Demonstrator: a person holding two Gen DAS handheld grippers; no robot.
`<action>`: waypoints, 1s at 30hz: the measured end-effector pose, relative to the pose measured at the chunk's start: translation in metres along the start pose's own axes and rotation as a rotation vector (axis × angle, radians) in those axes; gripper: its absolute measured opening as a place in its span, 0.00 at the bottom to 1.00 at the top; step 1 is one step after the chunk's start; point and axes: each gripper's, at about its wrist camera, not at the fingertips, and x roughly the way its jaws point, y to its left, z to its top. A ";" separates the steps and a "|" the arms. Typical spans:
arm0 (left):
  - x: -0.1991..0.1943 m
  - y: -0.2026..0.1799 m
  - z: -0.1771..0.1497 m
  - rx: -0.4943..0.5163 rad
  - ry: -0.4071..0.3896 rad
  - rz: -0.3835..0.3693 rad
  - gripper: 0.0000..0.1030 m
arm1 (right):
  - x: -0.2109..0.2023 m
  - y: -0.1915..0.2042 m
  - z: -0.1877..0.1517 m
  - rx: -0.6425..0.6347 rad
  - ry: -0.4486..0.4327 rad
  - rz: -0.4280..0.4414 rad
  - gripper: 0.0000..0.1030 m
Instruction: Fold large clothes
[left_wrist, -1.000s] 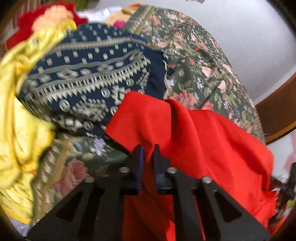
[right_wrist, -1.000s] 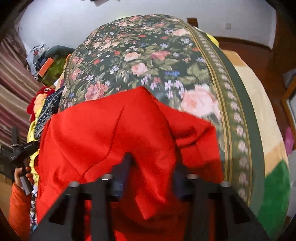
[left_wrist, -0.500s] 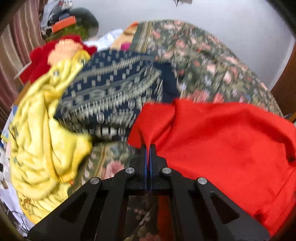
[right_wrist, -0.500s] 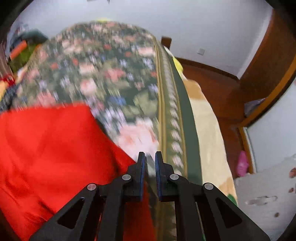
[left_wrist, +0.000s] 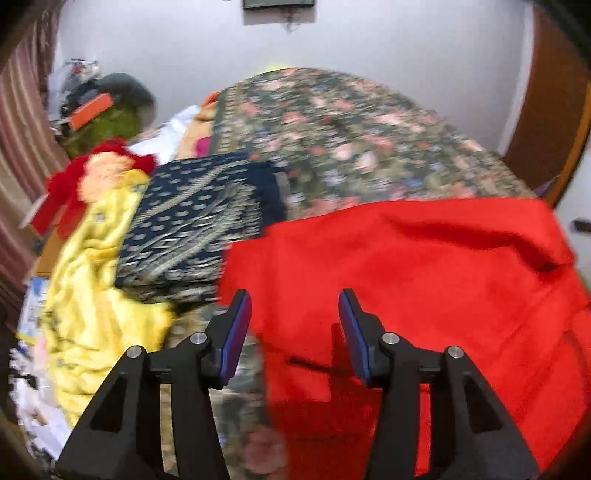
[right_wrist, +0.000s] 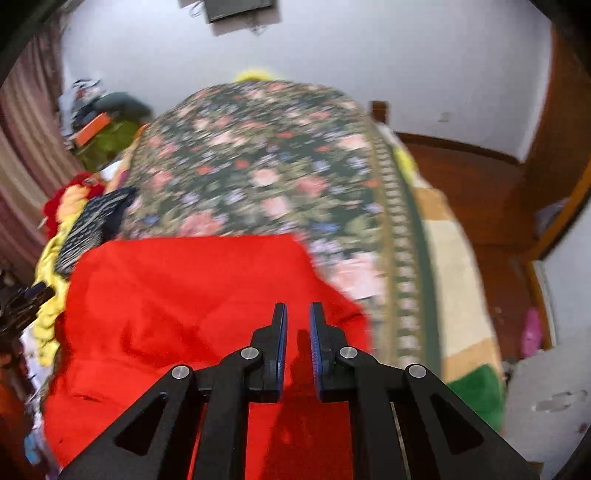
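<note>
Red cloth (left_wrist: 424, 280) lies spread on the near part of the floral bedspread (right_wrist: 258, 166), both the left gripper (left_wrist: 294, 306) and right gripper (right_wrist: 297, 317) parted and empty, so we should smooth it flat before pinching corners.

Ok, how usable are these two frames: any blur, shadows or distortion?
Left wrist: motion blur smears the floral bedspread and clothes pile; left gripper stays sharp, casting shadows on the red garment. Right wrist: similar blur, right gripper crisp, fisheye bulges the bed, corners vignetted.
</note>
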 end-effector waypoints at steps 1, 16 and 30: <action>0.002 -0.008 0.002 -0.016 0.020 -0.073 0.46 | 0.010 0.007 -0.003 -0.019 0.029 -0.008 0.08; 0.036 -0.082 -0.045 0.179 0.145 -0.165 0.63 | 0.052 -0.010 -0.033 -0.210 0.135 -0.240 0.08; 0.008 -0.060 -0.057 0.126 0.169 -0.166 0.66 | -0.028 -0.073 -0.050 0.060 0.047 -0.243 0.91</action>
